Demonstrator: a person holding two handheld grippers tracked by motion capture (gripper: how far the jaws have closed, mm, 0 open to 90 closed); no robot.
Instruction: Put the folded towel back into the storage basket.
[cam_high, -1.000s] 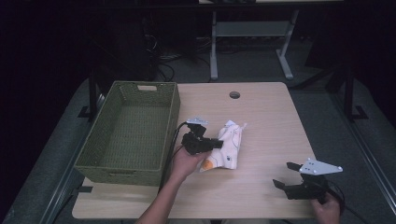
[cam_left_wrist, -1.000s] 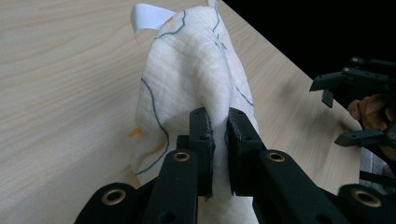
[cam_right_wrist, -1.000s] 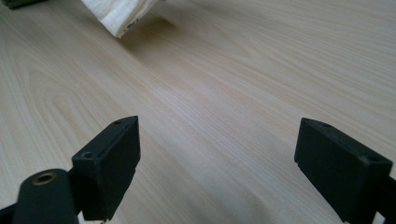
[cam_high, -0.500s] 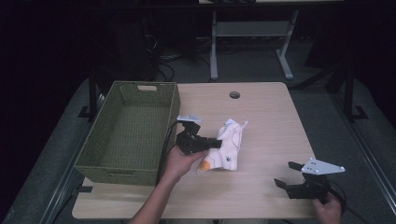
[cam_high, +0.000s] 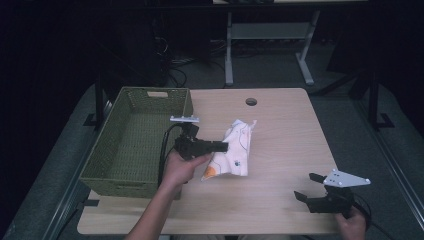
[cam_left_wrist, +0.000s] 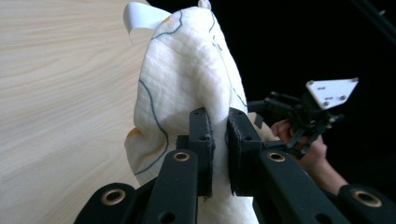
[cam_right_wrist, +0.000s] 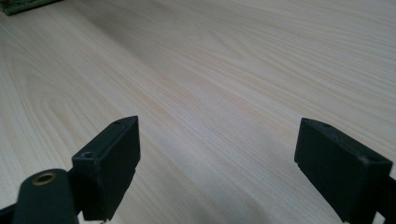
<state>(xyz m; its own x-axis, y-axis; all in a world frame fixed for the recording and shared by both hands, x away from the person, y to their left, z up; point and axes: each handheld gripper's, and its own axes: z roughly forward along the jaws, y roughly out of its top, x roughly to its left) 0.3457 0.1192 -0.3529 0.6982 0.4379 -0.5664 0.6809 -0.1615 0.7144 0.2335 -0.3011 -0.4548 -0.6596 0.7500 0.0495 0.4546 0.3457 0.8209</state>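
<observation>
A white cloth (cam_high: 234, 150) with thin dark lines and orange patches lies bunched in the middle of the wooden table (cam_high: 280, 120). My left gripper (cam_high: 222, 147) is shut on a fold of it, and the cloth (cam_left_wrist: 187, 79) rises above the pinching jaws in the left gripper view. My left gripper (cam_left_wrist: 219, 135) holds the fabric lifted off the table. My right gripper (cam_high: 306, 187) rests near the table's front right corner, open, with bare wood between its jaws (cam_right_wrist: 217, 158).
A green woven basket (cam_high: 105, 165) stands along the table's left side, right beside my left hand. A round cable hole (cam_high: 251, 102) sits near the far edge. Metal desk legs (cam_high: 229, 55) stand on the dark floor beyond.
My left gripper has drawn the cloth up and slightly left toward the basket. The right gripper has stayed almost still at the front right.
</observation>
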